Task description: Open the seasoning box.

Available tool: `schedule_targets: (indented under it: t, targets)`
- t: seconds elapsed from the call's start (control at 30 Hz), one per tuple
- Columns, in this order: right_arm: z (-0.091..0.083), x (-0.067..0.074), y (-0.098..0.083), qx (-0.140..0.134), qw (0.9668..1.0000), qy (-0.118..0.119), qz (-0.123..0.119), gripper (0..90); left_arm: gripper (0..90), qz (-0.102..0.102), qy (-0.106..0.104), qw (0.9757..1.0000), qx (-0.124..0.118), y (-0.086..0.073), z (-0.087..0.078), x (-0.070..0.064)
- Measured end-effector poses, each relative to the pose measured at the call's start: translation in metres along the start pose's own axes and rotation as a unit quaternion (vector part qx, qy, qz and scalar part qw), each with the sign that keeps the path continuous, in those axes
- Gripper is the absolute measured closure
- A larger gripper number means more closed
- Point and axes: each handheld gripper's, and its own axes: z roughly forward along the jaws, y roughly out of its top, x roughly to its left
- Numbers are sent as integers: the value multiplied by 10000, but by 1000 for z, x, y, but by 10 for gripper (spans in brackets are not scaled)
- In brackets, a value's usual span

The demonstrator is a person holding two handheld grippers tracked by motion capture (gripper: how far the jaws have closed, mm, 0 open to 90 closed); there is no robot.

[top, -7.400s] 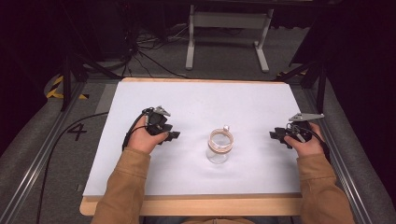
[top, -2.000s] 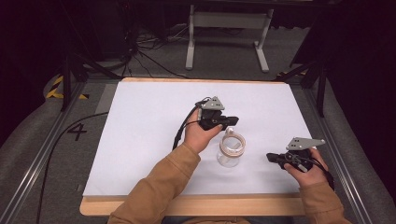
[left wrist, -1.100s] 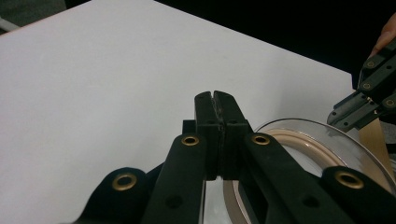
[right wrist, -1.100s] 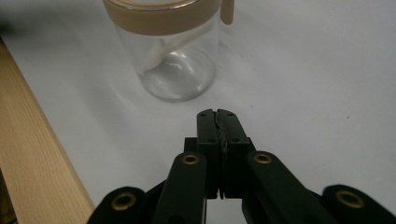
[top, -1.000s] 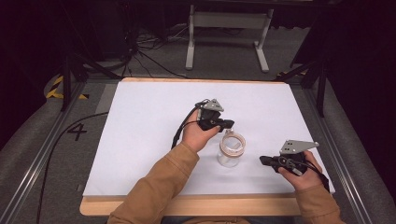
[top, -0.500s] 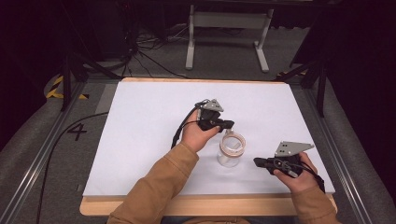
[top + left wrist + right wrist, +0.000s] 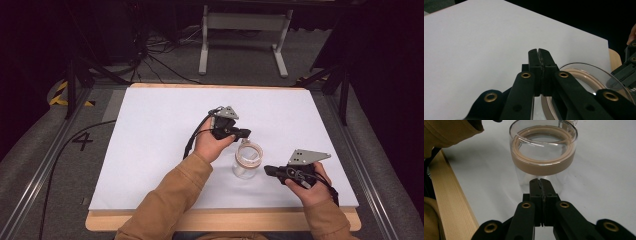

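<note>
A clear glass jar (image 7: 246, 161) with a tan seal ring at its mouth stands upright on the white table (image 7: 150, 140), right of centre. My left gripper (image 7: 243, 133) hovers just above the jar's far-left rim, jaws pressed shut with nothing between them. In the left gripper view the shut gripper (image 7: 539, 53) sits over the jar's rim (image 7: 584, 75). My right gripper (image 7: 268, 170) is low at the jar's right side, also shut and empty. In the right gripper view the gripper's tip (image 7: 540, 182) nearly touches the jar's wall (image 7: 544, 165).
The table's wooden front edge (image 7: 225, 220) runs close below both forearms, and shows as a strip (image 7: 451, 202) in the right gripper view. A tan sleeve (image 7: 170, 200) crosses the table's front centre. A metal stand (image 7: 240, 30) and cables lie on the floor beyond.
My right gripper has slid left along the table toward the jar, ending close beside it. My left gripper has stayed over the jar's rim, after crossing from the left earlier.
</note>
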Motion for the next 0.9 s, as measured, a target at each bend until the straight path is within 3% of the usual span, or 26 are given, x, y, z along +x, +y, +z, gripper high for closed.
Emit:
schedule_targets:
  t: [0.5,0.9]
  targets:
    - [5,1,7,-247,9996,69,120,900,897,-12,28,10000,17,-2,3,2]
    - [7,-6,9,-797,9958,165,411,900,896,-3,44,10000,25,-2,2,1]
